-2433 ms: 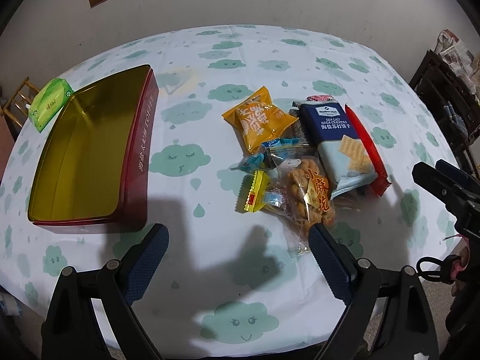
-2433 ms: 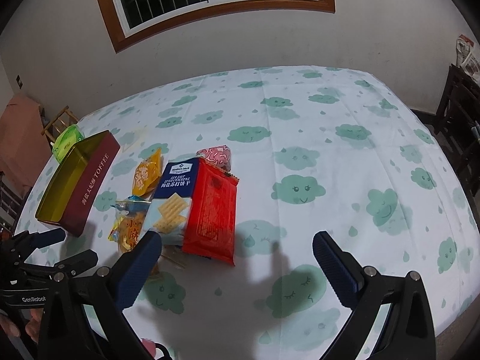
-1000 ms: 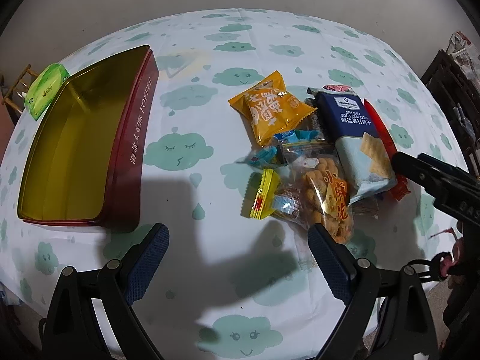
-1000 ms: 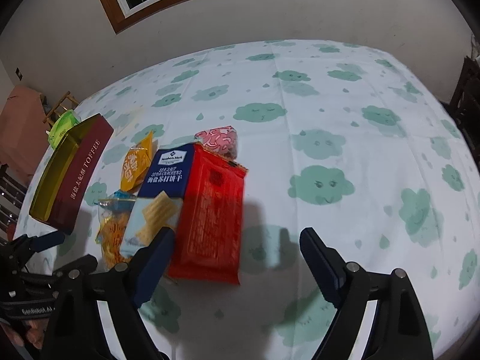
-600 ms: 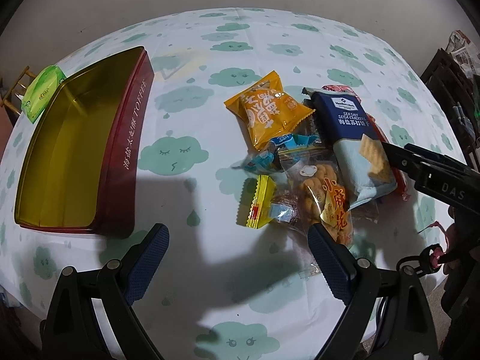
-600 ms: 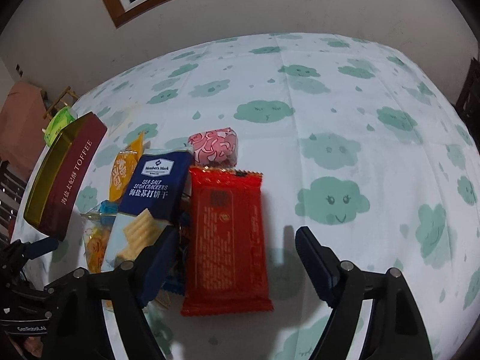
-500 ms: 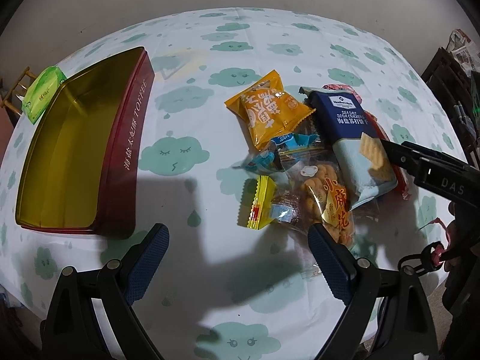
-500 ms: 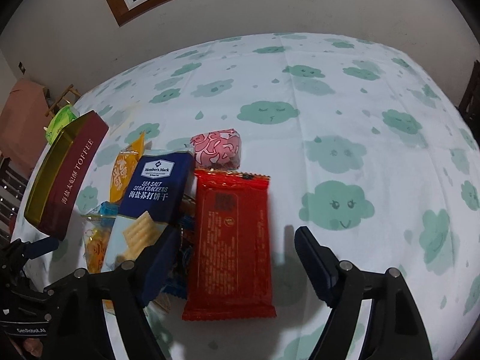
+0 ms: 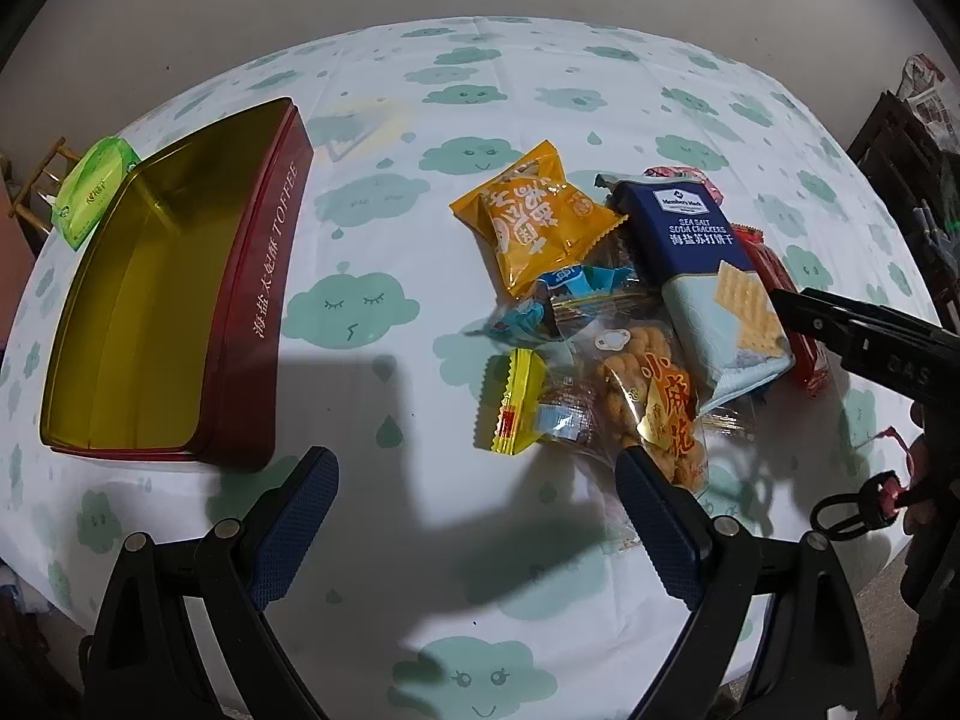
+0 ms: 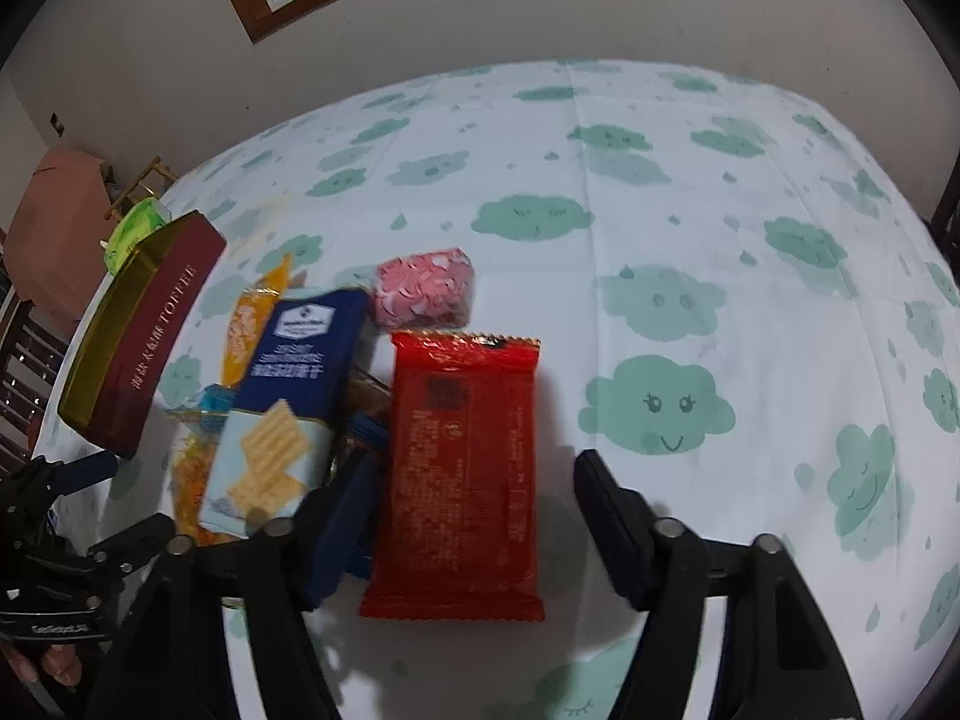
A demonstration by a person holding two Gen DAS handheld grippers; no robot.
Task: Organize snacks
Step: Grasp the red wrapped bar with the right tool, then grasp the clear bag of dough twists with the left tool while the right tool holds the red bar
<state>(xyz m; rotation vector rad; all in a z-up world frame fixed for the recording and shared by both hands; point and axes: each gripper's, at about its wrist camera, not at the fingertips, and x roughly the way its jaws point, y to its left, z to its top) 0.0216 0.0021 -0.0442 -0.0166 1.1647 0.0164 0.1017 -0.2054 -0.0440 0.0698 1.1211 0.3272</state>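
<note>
A flat red packet (image 10: 462, 456) lies on the cloud-print tablecloth, at the right edge of a snack pile. My right gripper (image 10: 474, 516) straddles its near end with its jaws closing. The left pad is at the packet's edge and the right pad stands a little apart from it. The blue soda cracker pack (image 10: 288, 396) lies just left of the packet, and a pink packet (image 10: 423, 288) lies behind it. My left gripper (image 9: 477, 510) hangs open over bare cloth, near a bag of fried twists (image 9: 648, 396). The open red toffee tin (image 9: 264, 300) sits to the left with nothing inside.
An orange packet (image 9: 534, 222), a yellow candy (image 9: 516, 402) and a blue-wrapped sweet (image 9: 564, 294) are in the pile. A green tissue pack (image 9: 93, 189) lies behind the tin. Dark furniture (image 9: 900, 144) stands past the table's right edge.
My right gripper has come closer over the red packet, which now lies between its fingers, and its jaws have narrowed. The left gripper has stayed where it was.
</note>
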